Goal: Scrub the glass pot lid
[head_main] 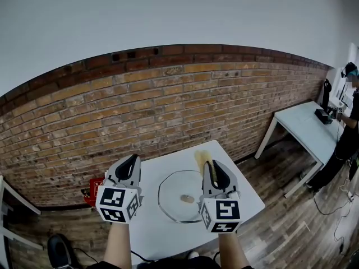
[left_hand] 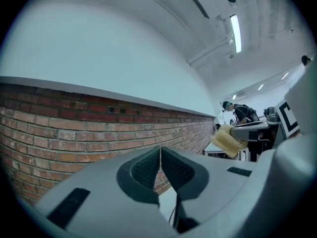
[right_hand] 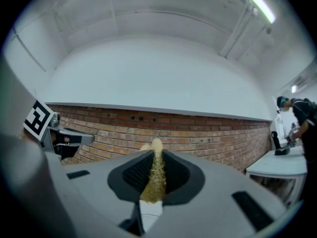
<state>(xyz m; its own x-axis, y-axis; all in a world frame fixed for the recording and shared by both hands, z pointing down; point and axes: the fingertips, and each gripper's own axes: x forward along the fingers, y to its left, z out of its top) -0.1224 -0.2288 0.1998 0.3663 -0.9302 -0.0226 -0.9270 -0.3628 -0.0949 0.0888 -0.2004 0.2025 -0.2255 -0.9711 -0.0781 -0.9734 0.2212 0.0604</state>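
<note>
Now, glass pot lid (head_main: 178, 196): lies flat near the middle of the white table (head_main: 168, 237), rim down and clear enough that the tabletop shows through it.
Knob (head_main: 187, 198): a small pale stub at the lid's centre, pointing up.
Lid and grippers: in the head view the lid sits between the two grippers. The right one's body covers its right rim, while the left one is off to its left side with a gap of bare table between.
Right gripper (right_hand: 157, 156): jaws nearly together, clamped on a yellow scrubbing sponge (right_hand: 154, 178). The sponge is squeezed thin between the pads and its pale tip pokes out beyond them.
Left gripper (left_hand: 160, 155): jaws pressed together at the tips, with nothing between them.
Pose: both grippers are held level and side by side, noses toward the brick wall (head_main: 140, 111), marker cubes toward the camera.
Cross view: the left gripper view catches the right gripper at its right edge, the sponge sticking out of its nose.
Red object (head_main: 94, 187): on the floor at the foot of the wall, just left of the table — too small to identify.
Second white table (head_main: 308, 129): well apart, far right along the wall.
Person (head_main: 349, 129): stands at that second table in dark clothes.
</note>
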